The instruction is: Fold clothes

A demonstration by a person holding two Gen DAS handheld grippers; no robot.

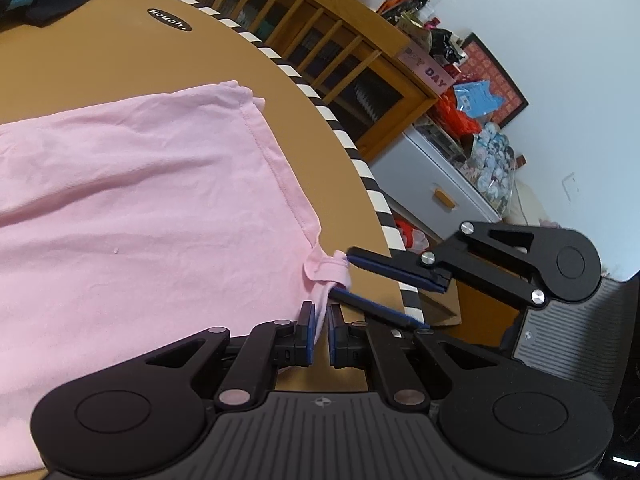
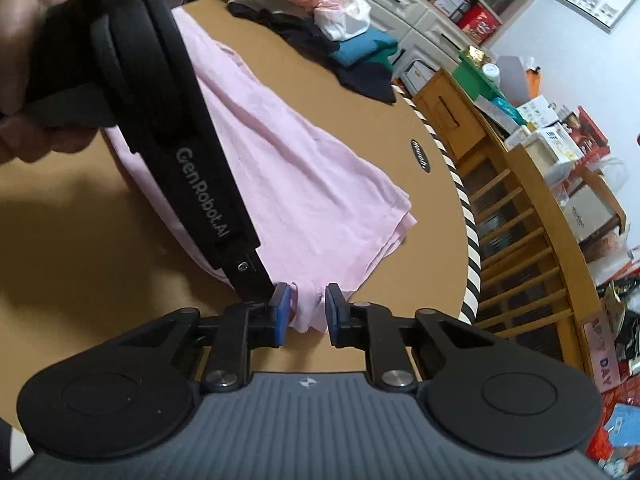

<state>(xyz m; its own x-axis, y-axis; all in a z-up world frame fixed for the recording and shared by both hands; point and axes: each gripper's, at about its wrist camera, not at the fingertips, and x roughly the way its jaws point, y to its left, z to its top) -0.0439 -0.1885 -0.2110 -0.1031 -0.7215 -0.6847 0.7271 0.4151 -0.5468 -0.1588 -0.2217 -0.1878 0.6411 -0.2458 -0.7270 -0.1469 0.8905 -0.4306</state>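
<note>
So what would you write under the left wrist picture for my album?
Both grippers, left and right, pinch one corner of a pink shirt on the brown table.

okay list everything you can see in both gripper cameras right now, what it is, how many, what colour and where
pink garment: one, pale pink, spread on the table, corner bunched at the grippers
table: one, brown top with black-and-white striped edge
clothes pile: one heap, pink, white, teal and dark pieces, far end of table
wooden rack: one, brown, slatted, beside the table
white drawer unit: one, right of the rack
left gripper: black with blue pads, fabric between its fingers
right gripper: black with blue pads, around the same corner
hand: one, holding the left gripper
</note>
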